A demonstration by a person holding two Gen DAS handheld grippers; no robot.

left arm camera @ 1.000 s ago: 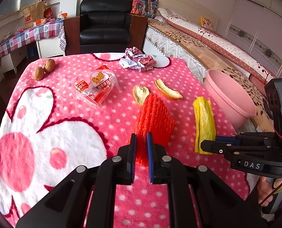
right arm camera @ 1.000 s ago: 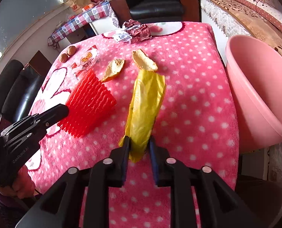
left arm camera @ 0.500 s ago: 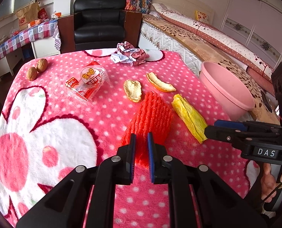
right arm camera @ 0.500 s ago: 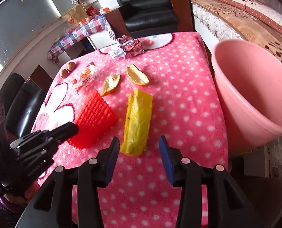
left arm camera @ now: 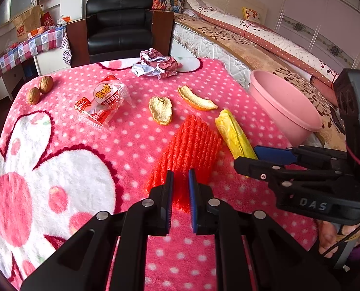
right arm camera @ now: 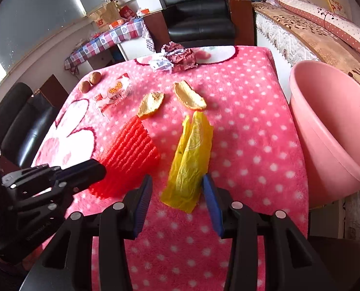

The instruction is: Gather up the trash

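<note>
In the right wrist view, the yellow plastic bag [right arm camera: 190,160] lies flat near the table's right edge, beside the pink basin [right arm camera: 332,131]. The right gripper [right arm camera: 177,195], its jaws just opened, straddles the bag's near end ungripped. The left gripper [left arm camera: 180,189] is clamped on the red foam net [left arm camera: 189,145]. The net is probably best carried over the basin's rim before release.

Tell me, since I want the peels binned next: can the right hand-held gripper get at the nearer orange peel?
Probably yes: the right hand-held gripper stands open, and only the flat yellow bag lies before the orange peel.
</note>
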